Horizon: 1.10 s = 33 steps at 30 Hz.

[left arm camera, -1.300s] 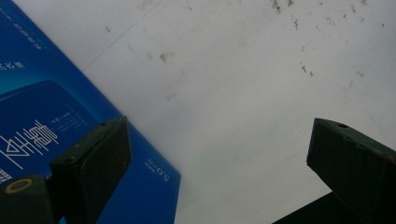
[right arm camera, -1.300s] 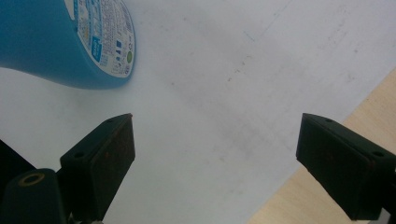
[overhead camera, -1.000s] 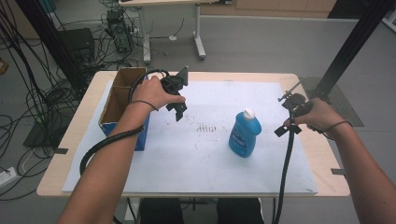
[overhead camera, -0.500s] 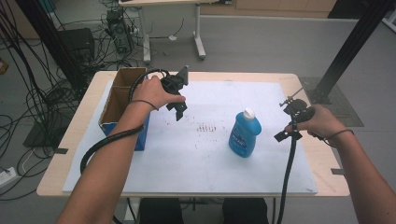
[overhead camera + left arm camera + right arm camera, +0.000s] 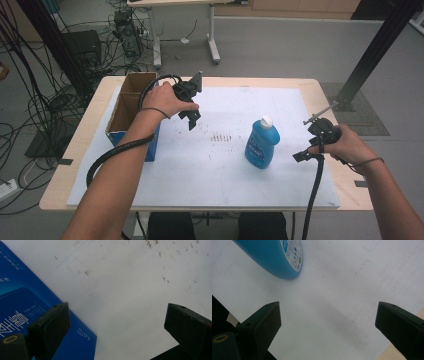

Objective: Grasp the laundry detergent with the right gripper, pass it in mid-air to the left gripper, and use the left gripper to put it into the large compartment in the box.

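A blue bottle with a white cap stands upright on the white sheet covering the table, right of centre. It is free-standing and you have not gripped it. In the right gripper view its rounded base sits at the upper left, above and well clear of the jaws. It carries a pale label with small print too fine to read.

Your right gripper hovers just to the right of the bottle, near the sheet's right edge. Its jaws have just been opening; they stand wide apart with nothing between them but bare sheet. Judging by this, the grasp is yet to come: you would need to close in on the bottle first.

Your left gripper is held over the sheet's upper left, beside an open cardboard box with blue printed sides. Its jaws are also wide apart and empty. In the left gripper view the box's blue side shows white lettering, seen upside down, including what looks like "5.0"; the rest I cannot make out. The box looks empty as far as its inside shows.
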{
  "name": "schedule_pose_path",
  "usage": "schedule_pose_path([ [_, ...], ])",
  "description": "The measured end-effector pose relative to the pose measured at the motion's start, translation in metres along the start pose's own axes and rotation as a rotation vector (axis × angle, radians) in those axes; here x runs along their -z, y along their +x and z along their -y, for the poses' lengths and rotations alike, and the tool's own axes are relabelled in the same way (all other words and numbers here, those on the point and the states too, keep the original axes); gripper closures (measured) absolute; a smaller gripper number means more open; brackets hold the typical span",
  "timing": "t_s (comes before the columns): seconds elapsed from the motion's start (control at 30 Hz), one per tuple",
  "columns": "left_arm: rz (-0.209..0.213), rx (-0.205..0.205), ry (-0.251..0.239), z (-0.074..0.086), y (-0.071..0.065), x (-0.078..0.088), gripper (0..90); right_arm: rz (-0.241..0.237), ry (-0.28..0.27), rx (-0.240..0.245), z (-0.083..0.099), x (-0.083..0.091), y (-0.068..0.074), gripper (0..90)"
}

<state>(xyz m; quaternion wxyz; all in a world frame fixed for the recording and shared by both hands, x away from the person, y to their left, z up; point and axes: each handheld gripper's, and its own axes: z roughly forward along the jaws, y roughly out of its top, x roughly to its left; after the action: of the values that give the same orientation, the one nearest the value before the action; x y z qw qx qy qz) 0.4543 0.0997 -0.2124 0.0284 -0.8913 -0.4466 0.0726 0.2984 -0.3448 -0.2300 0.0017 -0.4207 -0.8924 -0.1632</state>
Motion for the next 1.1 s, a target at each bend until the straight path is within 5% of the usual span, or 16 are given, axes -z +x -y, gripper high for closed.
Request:
schedule_pose_path([
  [0.37,0.005,-0.007,0.004,-0.002,0.0,0.0,7.1,-0.018,-0.035,-0.008,0.015,-0.001,0.003,4.7],
  [1.1,0.0,0.002,-0.003,0.003,0.002,-0.001,6.9,-0.037,-0.155,0.048,0.048,-0.017,0.022,5.5],
])
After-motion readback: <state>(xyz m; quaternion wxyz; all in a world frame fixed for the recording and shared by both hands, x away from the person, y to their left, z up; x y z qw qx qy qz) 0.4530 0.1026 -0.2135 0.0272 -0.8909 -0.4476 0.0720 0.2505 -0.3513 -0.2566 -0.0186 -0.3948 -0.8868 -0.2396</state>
